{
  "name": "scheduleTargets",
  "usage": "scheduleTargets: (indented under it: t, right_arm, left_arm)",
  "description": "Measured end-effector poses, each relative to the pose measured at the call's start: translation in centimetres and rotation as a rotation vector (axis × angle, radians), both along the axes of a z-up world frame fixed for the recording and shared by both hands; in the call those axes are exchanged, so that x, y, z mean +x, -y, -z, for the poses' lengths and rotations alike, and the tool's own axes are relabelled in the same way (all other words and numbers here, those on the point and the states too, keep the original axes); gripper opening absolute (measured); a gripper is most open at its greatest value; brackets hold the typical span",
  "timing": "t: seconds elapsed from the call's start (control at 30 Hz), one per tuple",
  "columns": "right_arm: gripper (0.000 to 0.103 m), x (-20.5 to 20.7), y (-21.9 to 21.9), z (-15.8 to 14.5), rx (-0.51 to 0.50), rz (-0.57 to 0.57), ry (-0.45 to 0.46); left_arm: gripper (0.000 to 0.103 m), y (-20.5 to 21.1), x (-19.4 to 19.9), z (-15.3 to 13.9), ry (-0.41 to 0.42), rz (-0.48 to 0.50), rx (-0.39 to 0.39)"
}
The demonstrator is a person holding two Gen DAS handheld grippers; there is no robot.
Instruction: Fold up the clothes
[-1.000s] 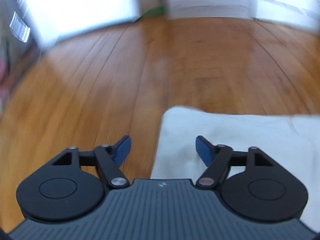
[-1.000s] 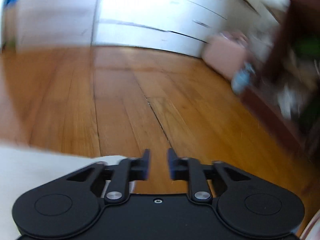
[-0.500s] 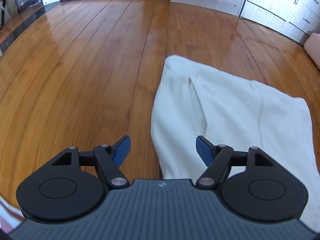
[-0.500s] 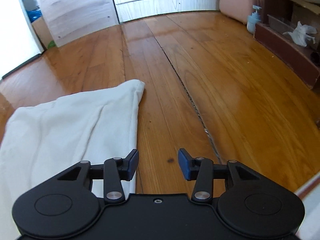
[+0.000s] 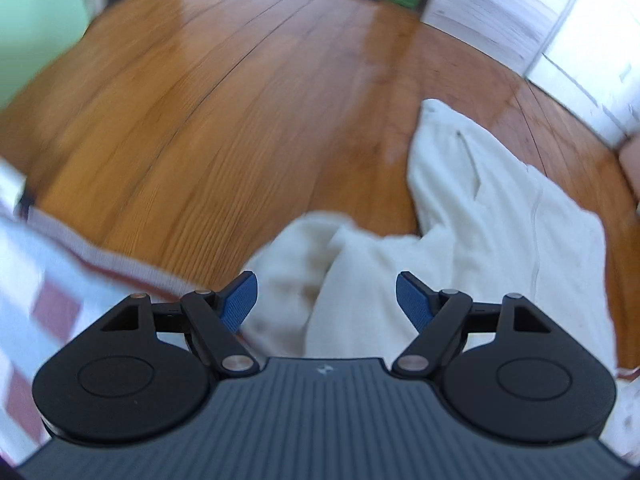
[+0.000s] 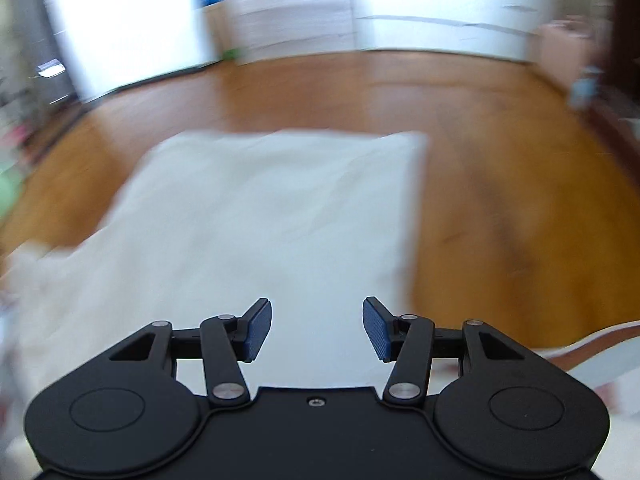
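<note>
Left gripper [image 5: 326,300] released, jaws wide, nothing between. White garment [image 5: 500,232] on wood floor [image 5: 200,100] directly ahead and right of it, near end bunched up. Right gripper [image 6: 317,328] also released, hovering over flat part of garment; view blurred, probably no contact. Striped cloth [image 5: 36,280] left of left gripper.

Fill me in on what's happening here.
A person is folding clothes on a wooden floor, holding tongs in each hand. A white garment lies spread on the floor, rumpled at its near edge in the left wrist view. The left tongs and right tongs are both open and hold nothing, poised over the near part of the cloth. A striped fabric lies at the left edge. Both views are blurred by motion, so no grip has been made yet.
</note>
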State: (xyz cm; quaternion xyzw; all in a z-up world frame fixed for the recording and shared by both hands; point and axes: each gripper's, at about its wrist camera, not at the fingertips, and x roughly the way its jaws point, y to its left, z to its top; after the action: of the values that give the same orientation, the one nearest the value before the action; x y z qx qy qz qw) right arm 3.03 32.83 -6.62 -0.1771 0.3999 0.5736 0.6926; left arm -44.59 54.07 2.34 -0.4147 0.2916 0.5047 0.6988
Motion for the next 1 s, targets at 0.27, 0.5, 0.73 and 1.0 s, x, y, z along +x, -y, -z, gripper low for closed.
scheduleTargets:
  t: [0.27,0.5,0.73,1.0]
  right_arm:
    - [0.061,-14.1,5.3,2.5,-0.077,-0.309,0.034]
    - [0.061,-12.8,8.7,5.9,-0.117,-0.063,-0.227]
    - [0.013,-14.2,8.5,6.8,-0.097,0.006,-0.209]
    - [0.009,-21.7,12.0,3.4,-0.084,-0.281,0.052]
  left_arm:
    - [0.076,6.5,-1.2,5.9,0.071,0.043,-0.207]
    - [0.076,12.0,6.1,4.2,0.052,0.446,-0.117]
    - [0.086,17.8,13.1,6.8,-0.201,0.849,-0.017]
    - [0.008,17.4,8.8,6.8,-0.307,0.753,-0.001]
